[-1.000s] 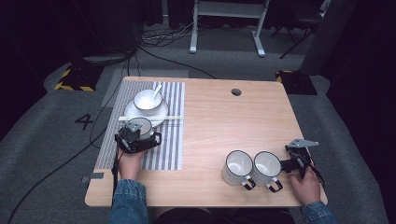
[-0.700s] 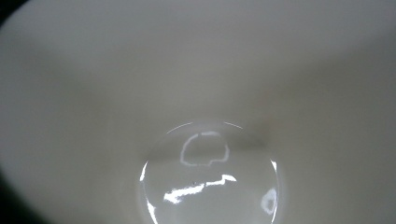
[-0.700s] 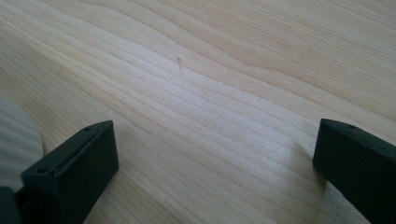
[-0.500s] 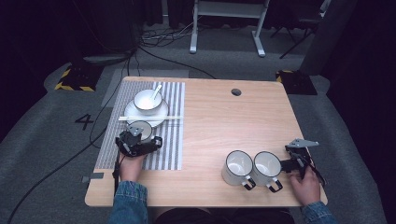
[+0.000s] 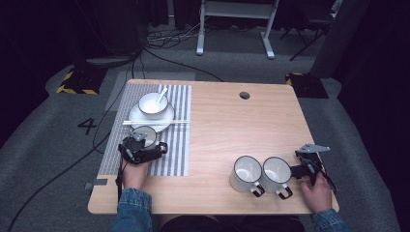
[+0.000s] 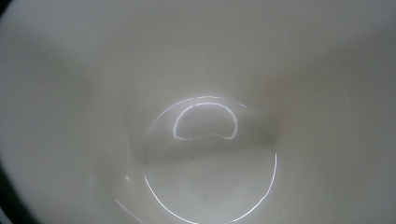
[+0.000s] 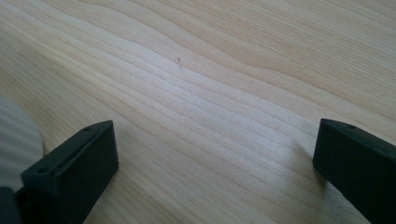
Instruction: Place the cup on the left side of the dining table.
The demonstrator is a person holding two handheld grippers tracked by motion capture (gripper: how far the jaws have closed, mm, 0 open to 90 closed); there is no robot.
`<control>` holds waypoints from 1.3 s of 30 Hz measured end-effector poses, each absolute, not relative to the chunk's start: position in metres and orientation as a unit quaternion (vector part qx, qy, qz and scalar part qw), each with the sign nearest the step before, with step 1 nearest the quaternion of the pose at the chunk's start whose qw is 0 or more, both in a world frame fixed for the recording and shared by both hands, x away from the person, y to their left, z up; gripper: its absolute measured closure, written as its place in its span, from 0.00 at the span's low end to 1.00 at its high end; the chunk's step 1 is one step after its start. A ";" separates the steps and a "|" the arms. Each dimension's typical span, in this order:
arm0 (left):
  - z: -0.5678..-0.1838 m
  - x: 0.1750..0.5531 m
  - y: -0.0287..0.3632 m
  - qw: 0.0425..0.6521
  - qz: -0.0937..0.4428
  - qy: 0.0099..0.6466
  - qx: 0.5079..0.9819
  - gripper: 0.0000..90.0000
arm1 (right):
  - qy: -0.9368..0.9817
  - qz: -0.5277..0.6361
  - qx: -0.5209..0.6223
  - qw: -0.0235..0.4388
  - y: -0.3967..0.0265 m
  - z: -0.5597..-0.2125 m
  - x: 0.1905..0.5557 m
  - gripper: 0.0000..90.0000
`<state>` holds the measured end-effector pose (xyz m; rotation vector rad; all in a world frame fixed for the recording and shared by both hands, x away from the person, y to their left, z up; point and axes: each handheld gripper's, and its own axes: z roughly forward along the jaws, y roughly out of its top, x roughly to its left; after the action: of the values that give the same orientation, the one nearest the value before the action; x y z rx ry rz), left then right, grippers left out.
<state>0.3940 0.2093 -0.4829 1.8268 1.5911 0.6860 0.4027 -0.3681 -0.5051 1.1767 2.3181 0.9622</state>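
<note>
My left gripper (image 5: pixel 145 147) is over the striped placemat (image 5: pixel 179 145), shut on a white cup (image 5: pixel 145 135) that tips toward it. The left gripper view looks straight into the cup's glossy white inside (image 6: pixel 210 177), and the cup hides the jaws there. My right gripper (image 5: pixel 293 170) rests low on the wooden table (image 5: pixel 227 125) at the front right. It is open (image 7: pixel 215 140), with only bare wood between its wide-apart jaws. Right beside its tips stands a white mug (image 5: pixel 276 173), whose curved side (image 7: pixel 16 135) shows at the left edge of the right gripper view. A second white mug (image 5: pixel 246 173) touches the first.
At the back of the placemat a white bowl (image 5: pixel 153 102) with a spoon (image 5: pixel 162 93) sits on a plate (image 5: pixel 167 121). Chopsticks (image 5: pixel 154 123) lie across the plate's front. A cable hole (image 5: pixel 244 95) is near the table's far edge. Cables trail on the floor to the left.
The left gripper and the cup have shifted slightly toward the table's front edge. The right gripper and both mugs have stayed put.
</note>
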 end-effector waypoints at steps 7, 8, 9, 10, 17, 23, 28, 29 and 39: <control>-0.479 0.391 0.209 0.307 0.258 0.603 0.690 0.03 | 0.822 0.341 0.417 0.184 -0.368 -0.505 0.403 0.00; -0.478 0.390 0.209 0.305 0.261 0.603 0.689 0.03 | 0.822 0.341 0.417 0.184 -0.368 -0.505 0.403 0.00; -0.476 0.388 0.209 0.306 0.263 0.601 0.690 0.03 | 0.823 0.341 0.417 0.184 -0.368 -0.505 0.403 0.00; -0.474 0.385 0.208 0.306 0.267 0.601 0.688 0.03 | 0.822 0.341 0.417 0.184 -0.368 -0.505 0.403 0.00; -0.459 0.363 0.208 0.319 0.281 0.589 0.687 0.02 | 0.823 0.341 0.416 0.184 -0.368 -0.505 0.403 0.00; -0.444 0.337 0.210 0.361 0.282 0.577 0.676 0.04 | 0.822 0.341 0.417 0.184 -0.368 -0.505 0.403 0.00; -0.436 0.321 0.209 0.375 0.279 0.567 0.678 0.04 | 0.822 0.341 0.417 0.184 -0.368 -0.505 0.403 0.00; -0.435 0.316 0.209 0.380 0.277 0.566 0.678 0.04 | 0.822 0.341 0.417 0.184 -0.368 -0.505 0.403 0.00; -0.423 0.284 0.204 0.396 0.274 0.547 0.685 0.04 | 0.822 0.341 0.417 0.184 -0.368 -0.505 0.403 0.00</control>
<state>0.2840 0.2038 -0.4229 1.7358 1.3852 0.6941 0.4027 -0.3682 -0.5051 1.1749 2.3186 0.9609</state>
